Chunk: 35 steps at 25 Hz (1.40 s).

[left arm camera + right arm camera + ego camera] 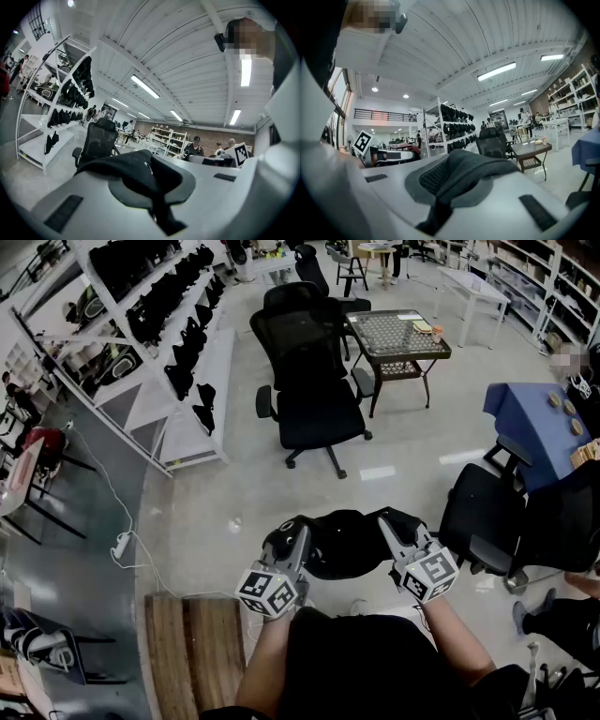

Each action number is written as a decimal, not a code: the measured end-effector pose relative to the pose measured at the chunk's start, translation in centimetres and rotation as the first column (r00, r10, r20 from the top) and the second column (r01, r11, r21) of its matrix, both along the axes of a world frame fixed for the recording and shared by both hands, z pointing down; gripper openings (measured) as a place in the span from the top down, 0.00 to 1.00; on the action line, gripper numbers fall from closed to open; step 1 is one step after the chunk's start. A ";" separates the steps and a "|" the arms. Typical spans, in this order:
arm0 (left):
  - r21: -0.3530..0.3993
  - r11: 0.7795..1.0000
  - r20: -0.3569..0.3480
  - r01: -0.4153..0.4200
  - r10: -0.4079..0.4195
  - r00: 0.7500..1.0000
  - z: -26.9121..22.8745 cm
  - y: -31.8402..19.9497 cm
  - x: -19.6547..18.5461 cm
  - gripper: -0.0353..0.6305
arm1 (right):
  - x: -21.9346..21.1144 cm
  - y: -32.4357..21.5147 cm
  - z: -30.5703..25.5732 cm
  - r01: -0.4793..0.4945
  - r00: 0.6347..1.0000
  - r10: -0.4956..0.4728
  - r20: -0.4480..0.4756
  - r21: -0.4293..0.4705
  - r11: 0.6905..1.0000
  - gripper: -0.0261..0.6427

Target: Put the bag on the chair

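**Bag up in both claws, chair well ahead**

From my seat, the pale floor point(412, 470) fills most of the head view. A long white shelving rack point(150, 343) hung with dark gear runs along its left side. The black office chair point(314, 381) stands in the open middle of the floor, its back toward the top edge of the view and its seat bare. A glass-topped table point(396, 338) stands just beside it on the right. A second chair point(487, 512) sits near the floor's right edge.

The bag point(342, 542) is black and slumped. It hangs above the floor close to my operator's body, well apart from the office chair.

Both forearms reach forward from the bottom edge, bare, elbows tucked, and angle slightly toward each other. The left forearm point(267, 652) carries the left gripper point(300, 535), which tilts up and inward. Its jaws are clamped on a fold at the bag's left end, plain in the left gripper view point(157, 208). The right gripper point(386, 521) mirrors it, pinched tight on mesh-lined fabric at the bag's right end point(436, 211).
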State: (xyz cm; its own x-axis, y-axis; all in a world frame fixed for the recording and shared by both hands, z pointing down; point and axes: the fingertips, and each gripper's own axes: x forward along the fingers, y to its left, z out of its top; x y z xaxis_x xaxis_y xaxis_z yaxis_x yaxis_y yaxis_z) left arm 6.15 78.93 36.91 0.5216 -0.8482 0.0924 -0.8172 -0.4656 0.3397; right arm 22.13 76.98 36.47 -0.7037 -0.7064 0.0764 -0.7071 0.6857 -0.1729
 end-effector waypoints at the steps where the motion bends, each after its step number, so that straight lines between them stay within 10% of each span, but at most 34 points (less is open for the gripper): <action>1: -0.002 1.000 -0.002 0.001 -0.001 1.000 0.0 0.1 0.0 0.92 | 0.0 0.1 0.0 0.001 1.000 -0.001 -0.002 0.002 1.000 0.93; 20: -0.009 1.000 0.010 0.022 -0.022 1.000 0.0 -2.0 1.1 0.92 | 0.8 -1.9 -0.3 0.056 0.998 -0.057 0.034 0.038 0.998 0.93; 35: -0.041 0.998 -0.030 -0.048 0.047 0.998 2.7 -15.0 -0.3 0.92 | -0.2 -14.1 1.7 0.018 0.999 -0.017 0.041 -0.026 1.000 0.93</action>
State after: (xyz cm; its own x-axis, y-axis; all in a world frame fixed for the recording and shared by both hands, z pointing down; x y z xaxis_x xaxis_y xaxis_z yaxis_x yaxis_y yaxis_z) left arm 5.87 63.96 39.59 0.5640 -0.8182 0.1119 -0.7842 -0.4882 0.3829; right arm 21.91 62.93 38.22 -0.7186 -0.6924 0.0656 -0.6873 0.6925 -0.2193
